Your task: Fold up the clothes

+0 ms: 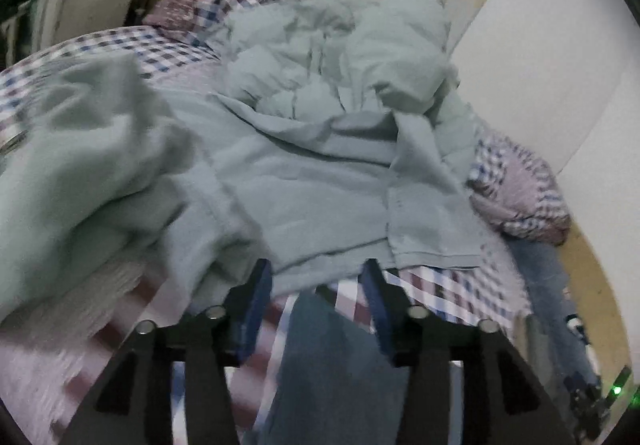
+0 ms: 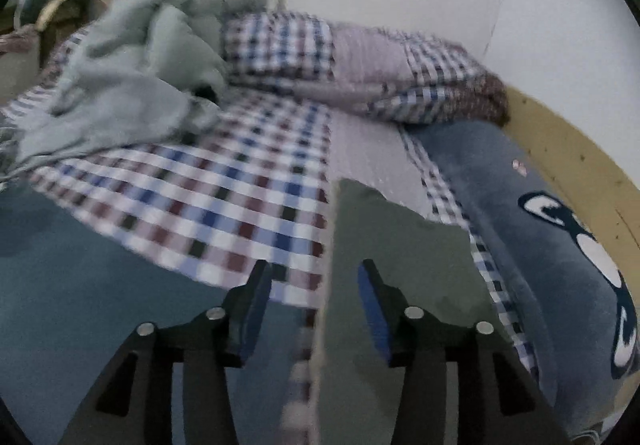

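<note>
Checked bedspread (image 2: 224, 197) in both; green garment (image 1: 304, 181) fills left view only.

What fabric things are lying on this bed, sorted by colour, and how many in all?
Pale green crumpled garments: 1 heap, pieces too tangled to separate
Dark olive garment: 1
Checked pillows: 2
Checked bedsheet: 1
Blue-grey plush cushion: 1
Total: 6

Pale sage-green crumpled garment (image 1: 304, 165) on a blue, maroon and white checked bedsheet (image 2: 224, 201); grey-blue plush cushion (image 2: 532, 229) with white markings.
</note>
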